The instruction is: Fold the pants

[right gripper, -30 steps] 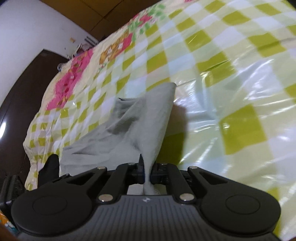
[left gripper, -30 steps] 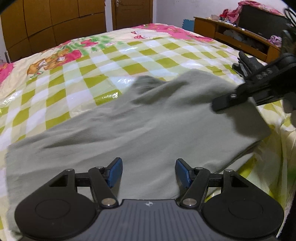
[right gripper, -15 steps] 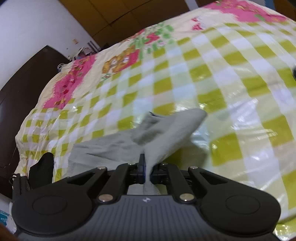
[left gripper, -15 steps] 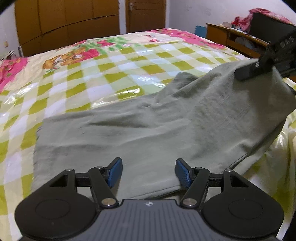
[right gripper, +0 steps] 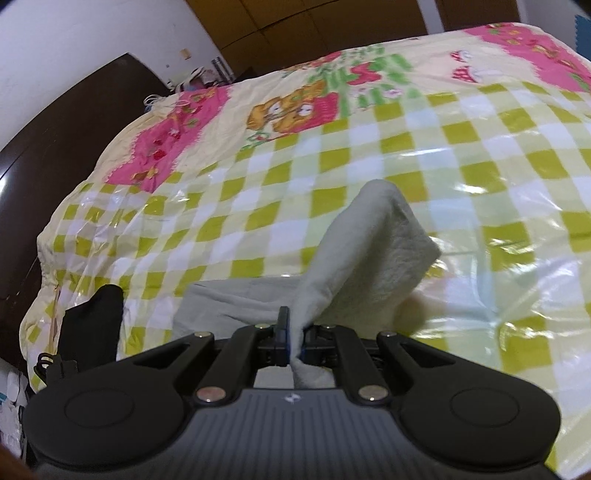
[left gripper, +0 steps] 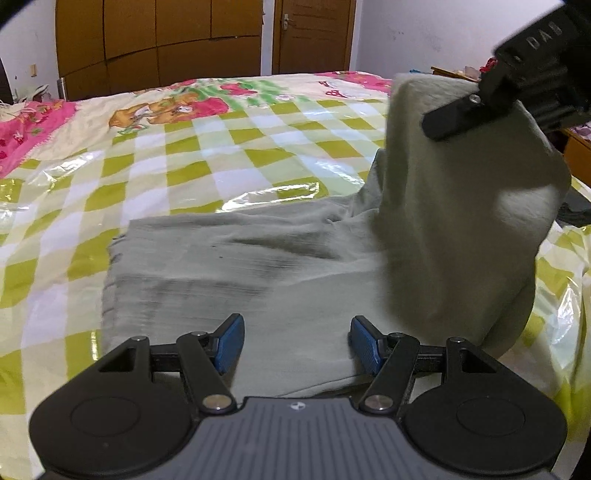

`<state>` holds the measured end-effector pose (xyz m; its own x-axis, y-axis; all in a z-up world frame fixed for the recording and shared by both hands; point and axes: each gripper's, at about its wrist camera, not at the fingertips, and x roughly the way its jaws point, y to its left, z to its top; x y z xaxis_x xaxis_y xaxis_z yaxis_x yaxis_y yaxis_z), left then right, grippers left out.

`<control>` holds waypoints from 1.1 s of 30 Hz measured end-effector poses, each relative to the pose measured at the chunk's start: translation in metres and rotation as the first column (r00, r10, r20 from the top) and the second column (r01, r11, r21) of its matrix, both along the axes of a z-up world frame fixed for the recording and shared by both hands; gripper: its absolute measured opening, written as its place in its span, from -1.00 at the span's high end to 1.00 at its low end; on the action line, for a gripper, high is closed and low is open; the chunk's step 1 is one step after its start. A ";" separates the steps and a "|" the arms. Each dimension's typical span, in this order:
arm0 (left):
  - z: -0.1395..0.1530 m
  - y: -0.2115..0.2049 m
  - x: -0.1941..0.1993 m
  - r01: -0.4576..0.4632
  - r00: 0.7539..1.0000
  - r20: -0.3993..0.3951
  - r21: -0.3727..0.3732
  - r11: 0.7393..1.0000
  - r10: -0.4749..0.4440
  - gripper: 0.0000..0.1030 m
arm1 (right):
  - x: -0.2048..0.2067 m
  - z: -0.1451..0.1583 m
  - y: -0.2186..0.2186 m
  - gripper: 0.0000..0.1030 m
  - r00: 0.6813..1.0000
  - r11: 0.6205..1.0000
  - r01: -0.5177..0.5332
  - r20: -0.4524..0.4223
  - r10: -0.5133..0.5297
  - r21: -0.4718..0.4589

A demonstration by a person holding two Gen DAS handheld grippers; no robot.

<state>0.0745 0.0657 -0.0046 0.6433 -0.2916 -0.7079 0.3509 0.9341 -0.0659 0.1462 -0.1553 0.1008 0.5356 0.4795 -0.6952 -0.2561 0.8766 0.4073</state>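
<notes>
Checked bedspread (left gripper: 184, 166) under grey pants (left gripper: 295, 266); right hand-held gripper (right gripper: 293, 341) pinching them, left (left gripper: 297, 341) agape.

Black left tool (left gripper: 297, 343) and right tool (right gripper: 293, 341), blue-padded fingers (left gripper: 231, 341), ribbed grey housings, 2 silver pivot screws each.

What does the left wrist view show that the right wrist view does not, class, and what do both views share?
Only the left wrist view shows the left hand-held gripper, open over the flat part of the pants, plus a door behind the bed. Only the right wrist view shows the right hand-held gripper's pads pinching the cloth. Both share the grey-green pants, one end lifted, and the checked bedspread.
</notes>
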 end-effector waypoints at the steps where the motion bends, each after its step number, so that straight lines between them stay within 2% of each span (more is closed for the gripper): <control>1: 0.001 0.003 -0.001 -0.002 1.000 0.004 0.004 1.000 0.002 -0.45 | 0.001 0.001 0.006 0.90 1.000 1.000 -0.009 0.001 0.009 0.001; 6: 0.010 0.029 -0.011 -0.031 0.999 0.039 0.032 0.999 0.030 -0.45 | 0.008 0.001 0.037 0.90 0.999 0.999 -0.054 -0.004 0.054 0.004; 11: 0.004 0.060 -0.014 -0.085 0.996 0.030 0.035 0.996 0.084 -0.45 | 0.016 -0.004 0.070 0.90 0.996 0.996 -0.085 -0.027 0.085 -0.010; 16: -0.001 0.071 -0.016 -0.098 0.995 0.025 -0.019 0.995 0.098 -0.45 | 0.021 -0.019 0.105 0.90 0.991 0.993 -0.112 -0.077 0.110 -0.024; 20: -0.005 0.078 -0.014 -0.110 0.994 0.008 -0.068 0.992 0.110 -0.45 | 0.018 -0.031 0.140 0.90 0.981 0.983 -0.168 -0.106 0.160 -0.072; 22: -0.005 0.083 -0.015 -0.121 0.993 0.008 -0.088 0.989 0.122 -0.45 | 0.019 -0.038 0.153 0.80 0.975 0.978 -0.191 -0.133 0.179 -0.080; 28: -0.007 0.111 -0.022 -0.186 0.983 -0.041 -0.188 0.965 0.181 -0.45 | 0.017 -0.044 0.161 0.71 0.969 0.979 -0.199 -0.153 0.192 -0.036; 33: 0.000 0.127 -0.044 -0.217 0.976 -0.026 -0.162 0.963 0.215 -0.45 | 0.011 -0.033 0.156 0.67 0.965 0.967 -0.241 -0.130 0.230 -0.077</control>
<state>0.0303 0.1930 -0.0042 0.6978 -0.2581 -0.6681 0.1409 0.9640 -0.2253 0.1576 0.0011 0.0681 0.3263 0.5134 -0.7937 -0.4145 0.8323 0.3680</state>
